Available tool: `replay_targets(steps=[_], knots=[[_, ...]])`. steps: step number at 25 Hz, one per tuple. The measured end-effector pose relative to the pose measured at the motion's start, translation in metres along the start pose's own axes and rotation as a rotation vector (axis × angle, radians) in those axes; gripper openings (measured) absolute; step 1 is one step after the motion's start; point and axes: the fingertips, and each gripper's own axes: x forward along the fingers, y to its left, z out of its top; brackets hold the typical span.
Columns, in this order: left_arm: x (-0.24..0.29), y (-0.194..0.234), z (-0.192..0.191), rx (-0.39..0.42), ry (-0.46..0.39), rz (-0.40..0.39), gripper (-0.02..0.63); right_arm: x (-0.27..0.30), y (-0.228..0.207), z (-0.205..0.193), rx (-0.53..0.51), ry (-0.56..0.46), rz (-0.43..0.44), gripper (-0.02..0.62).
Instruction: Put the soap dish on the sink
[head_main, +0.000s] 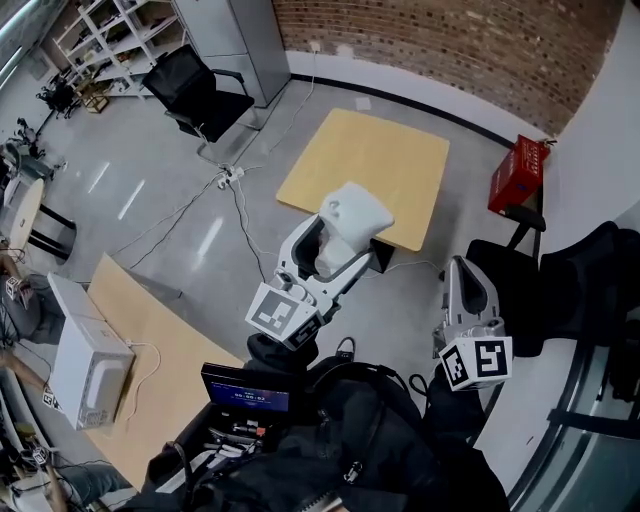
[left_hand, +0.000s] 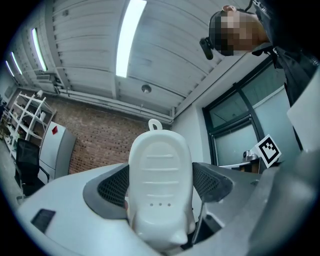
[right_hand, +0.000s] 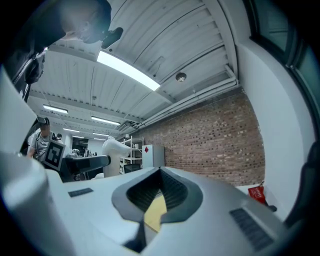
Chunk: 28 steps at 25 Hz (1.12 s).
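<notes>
Presently the white soap dish (left_hand: 160, 185) is pinched between the jaws of the left tool (head_main: 338, 242) and held up over the grey floor (head_main: 180, 200). The right tool (right_hand: 159, 192) has its jaws pressed together, with nothing held. No sink shows in any view, so placement appears wholly outstanding. There is open room ahead-left. The near edge of the square wooden bench (head_main: 365, 165) and the black chair (head_main: 525, 285) at right narrow the way.
</notes>
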Motion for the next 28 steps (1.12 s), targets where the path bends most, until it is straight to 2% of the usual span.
replay_targets(steps=[12, 17, 22, 28], knots=[[0.034, 0.064, -0.015, -0.044, 0.018, -0.032, 0.391, 0.067, 0.000, -0.007, -0.006, 0.029, -0.036, 0.005], [0.041, 0.070, -0.018, -0.060, 0.017, -0.047, 0.391, 0.074, -0.002, -0.006, -0.009, 0.034, -0.048, 0.005], [0.062, 0.068, -0.026, -0.055, 0.028, -0.063, 0.391, 0.084, -0.021, -0.011, 0.005, 0.035, -0.054, 0.005], [0.091, 0.076, -0.025, -0.023, 0.028, -0.043, 0.391, 0.113, -0.046, -0.006, 0.014, 0.003, -0.023, 0.005]])
